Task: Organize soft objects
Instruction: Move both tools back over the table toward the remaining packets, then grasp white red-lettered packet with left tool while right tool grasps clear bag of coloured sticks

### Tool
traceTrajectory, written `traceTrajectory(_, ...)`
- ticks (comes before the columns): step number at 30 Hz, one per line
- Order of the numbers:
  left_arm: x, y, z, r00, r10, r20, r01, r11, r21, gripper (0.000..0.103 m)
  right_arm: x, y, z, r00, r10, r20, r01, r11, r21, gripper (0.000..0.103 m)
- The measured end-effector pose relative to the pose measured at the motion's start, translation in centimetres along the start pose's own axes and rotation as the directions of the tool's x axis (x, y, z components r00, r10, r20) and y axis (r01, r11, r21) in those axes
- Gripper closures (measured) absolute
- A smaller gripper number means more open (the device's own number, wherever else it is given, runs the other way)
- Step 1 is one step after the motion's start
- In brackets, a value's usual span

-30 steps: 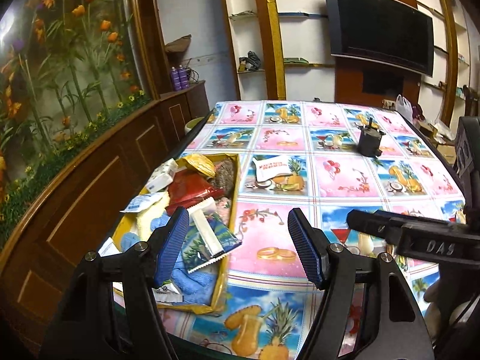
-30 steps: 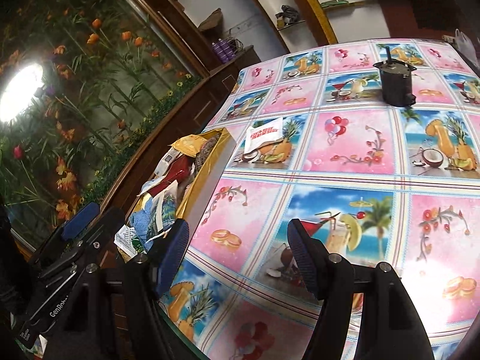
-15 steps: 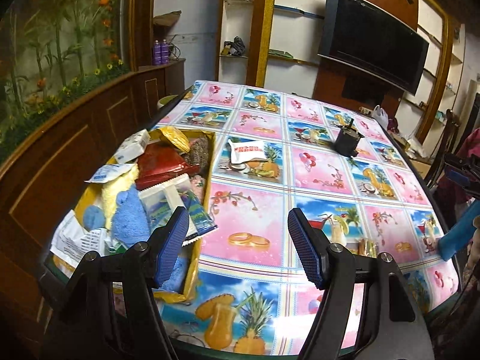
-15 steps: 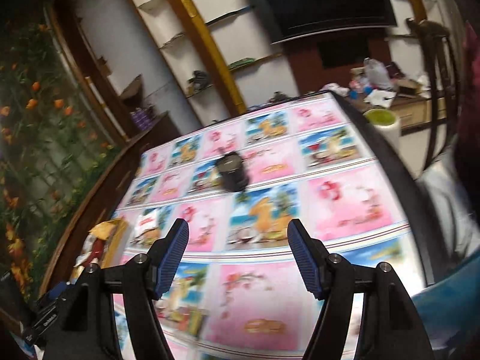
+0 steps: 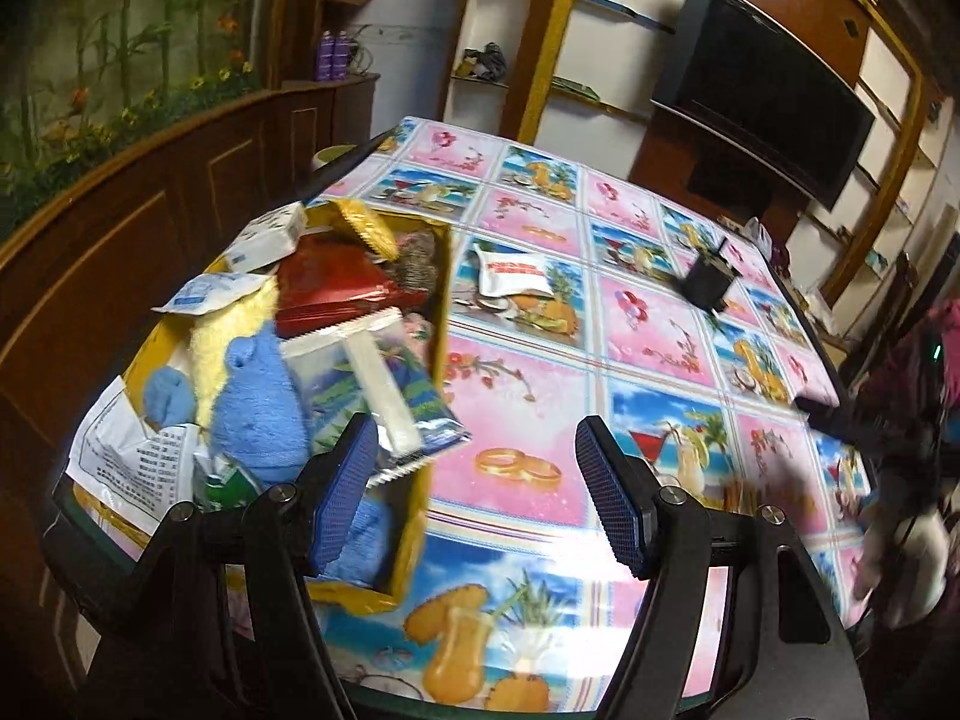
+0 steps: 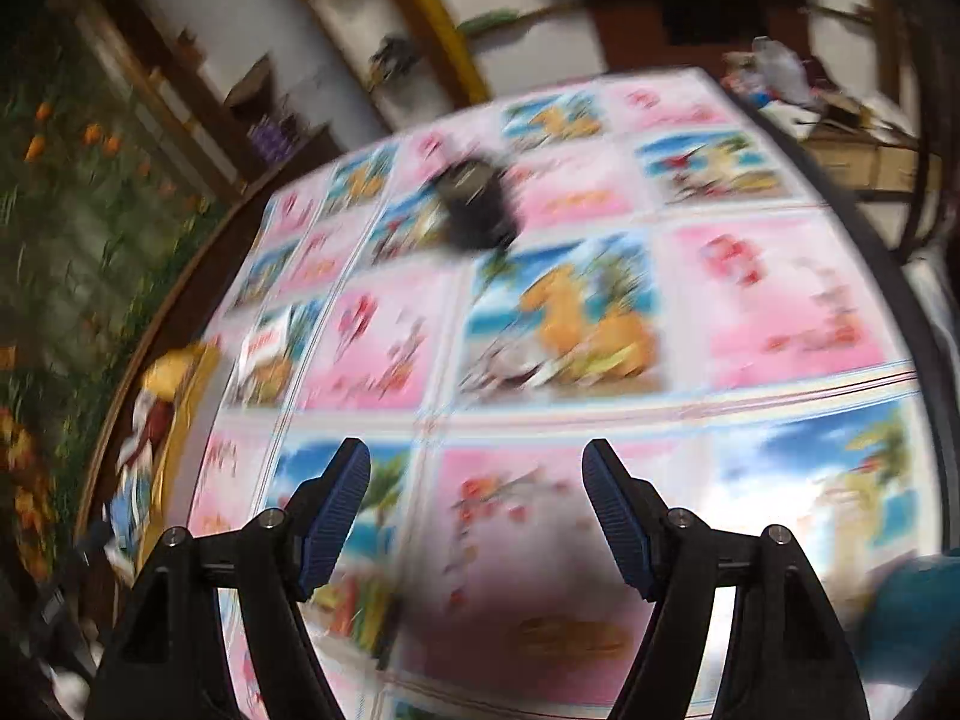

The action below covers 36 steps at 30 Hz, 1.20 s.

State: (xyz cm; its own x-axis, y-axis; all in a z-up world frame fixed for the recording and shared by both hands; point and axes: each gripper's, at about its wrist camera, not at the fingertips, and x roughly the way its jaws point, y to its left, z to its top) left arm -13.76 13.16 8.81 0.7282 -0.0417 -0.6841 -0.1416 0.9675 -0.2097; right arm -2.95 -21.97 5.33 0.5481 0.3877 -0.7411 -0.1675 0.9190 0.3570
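On my far left the yellow box (image 5: 435,300) sits at the table's left edge, heaped full; I make out a blue plush toy (image 5: 258,402) at its near end with a pale yellow plush (image 5: 207,336) just behind it, a clear packet with a white strip (image 5: 384,384) lying across the top and jutting over the box's right wall, a red pouch (image 5: 327,285) further back, and a gold packet (image 5: 363,225) at the far end; a printed paper sheet (image 5: 120,450) hangs over the box's near-left side; my left gripper (image 5: 474,489) hovers over the near right corner of the box, fingers spread wide with nothing between them, the left pad (image 5: 342,492) above the box and the right one above the bare patterned tablecloth (image 5: 660,330); to the right of the box a white-and-red sachet (image 5: 510,273) lies alone on the cloth, and further right and farther off stands a small black container (image 5: 708,282); my right gripper (image 6: 477,510) hangs over the cloth well right of the box, its jaws opening and empty; that view is badly smeared, so I can only place the black container far ahead of it and the box at the far left edge.
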Motion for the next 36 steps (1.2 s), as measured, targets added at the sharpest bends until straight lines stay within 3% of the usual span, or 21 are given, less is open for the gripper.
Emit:
traceTrajectory(3,0.1,1.3,1.1,1.0,-0.015,-0.011,0.015,0.999,-0.048,0.034,2.7,3.1,-1.6,0.997,0.03,-0.078,-0.037,0.995,-0.095,0.03)
traceTrajectory(6,0.5,1.2,2.4,0.998,-0.053,-0.035,0.051,0.998,-0.044,0.034,4.5,5.3,-2.9,0.991,-0.006,-0.136,-0.016,0.987,-0.161,0.03)
traceTrajectory(12,4.9,-1.9,7.5,0.985,-0.122,-0.122,0.118,0.992,-0.034,0.034,3.6,6.3,-5.3,0.99,-0.088,-0.108,0.061,0.971,-0.233,0.03)
traceTrajectory(16,11.1,-5.8,11.0,0.98,-0.05,-0.191,0.06,0.997,0.047,0.034,4.2,8.3,-6.9,0.979,-0.189,-0.069,0.148,0.909,-0.39,0.031)
traceTrajectory(17,12.7,-6.5,11.5,0.978,-0.033,-0.207,0.05,0.996,0.073,0.034,4.0,8.4,-7.2,0.981,-0.184,-0.059,0.145,0.903,-0.405,0.035)
traceTrajectory(20,17.9,-7.7,12.6,0.967,0.044,-0.252,-0.013,0.992,0.124,0.034,3.7,8.2,-7.2,0.985,-0.165,-0.056,0.128,0.904,-0.408,0.042)
traceTrajectory(23,22.3,-7.7,13.3,0.951,0.127,-0.283,-0.088,0.985,0.147,0.034,3.6,7.8,-7.1,0.989,-0.137,-0.052,0.105,0.909,-0.403,0.043)
traceTrajectory(28,26.7,-6.9,13.9,0.922,0.227,-0.313,-0.181,0.969,0.17,0.033,3.6,7.9,-7.4,0.99,-0.132,-0.04,0.103,0.902,-0.419,0.043)
traceTrajectory(30,26.7,-7.4,13.7,0.924,0.235,-0.302,-0.176,0.962,0.208,0.032,3.7,7.8,-7.2,0.992,-0.123,-0.04,0.095,0.902,-0.42,0.043)
traceTrajectory(32,26.2,-8.0,13.2,0.923,0.199,-0.329,-0.126,0.965,0.231,0.033,3.6,7.5,-6.9,0.993,-0.11,-0.04,0.084,0.908,-0.411,0.043)
traceTrajectory(34,25.4,-8.6,12.3,0.917,0.146,-0.37,-0.056,0.968,0.244,0.042,3.6,7.1,-6.6,0.995,-0.091,-0.045,0.066,0.915,-0.398,0.043)
traceTrajectory(36,24.0,-9.7,10.9,0.92,0.146,-0.365,-0.028,0.951,0.309,0.052,3.6,6.8,-6.4,0.996,-0.073,-0.05,0.048,0.921,-0.386,0.043)
